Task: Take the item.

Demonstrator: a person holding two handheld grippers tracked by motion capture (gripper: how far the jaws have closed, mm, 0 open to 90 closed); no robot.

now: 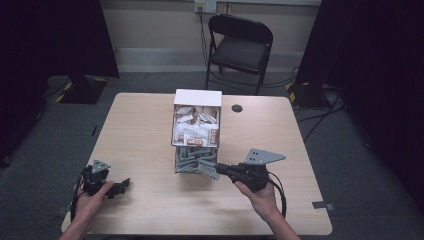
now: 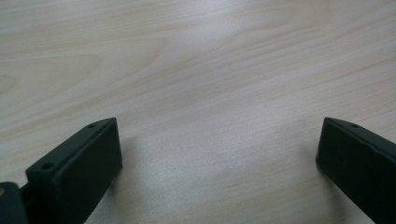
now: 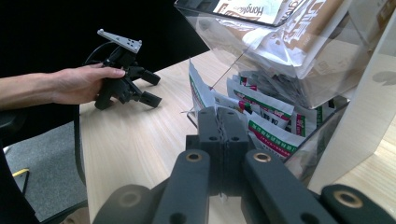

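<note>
A clear two-tier box stands mid-table. Its upper tier holds white-and-brown sachets, its lower tier green-and-white sachets. My right gripper reaches in from the right to the lower tier's open front. In the right gripper view its jaws are pressed together, and the edge of a green-and-white sachet that sticks out of the tier runs in between them. My left gripper rests on the table at the near left, held by a hand. Its jaws stand wide apart over bare wood.
A small dark round hole sits in the wooden table to the right of the box. A black folding chair stands beyond the far edge. Dark curtains hang on both sides, and cables lie on the floor at the right.
</note>
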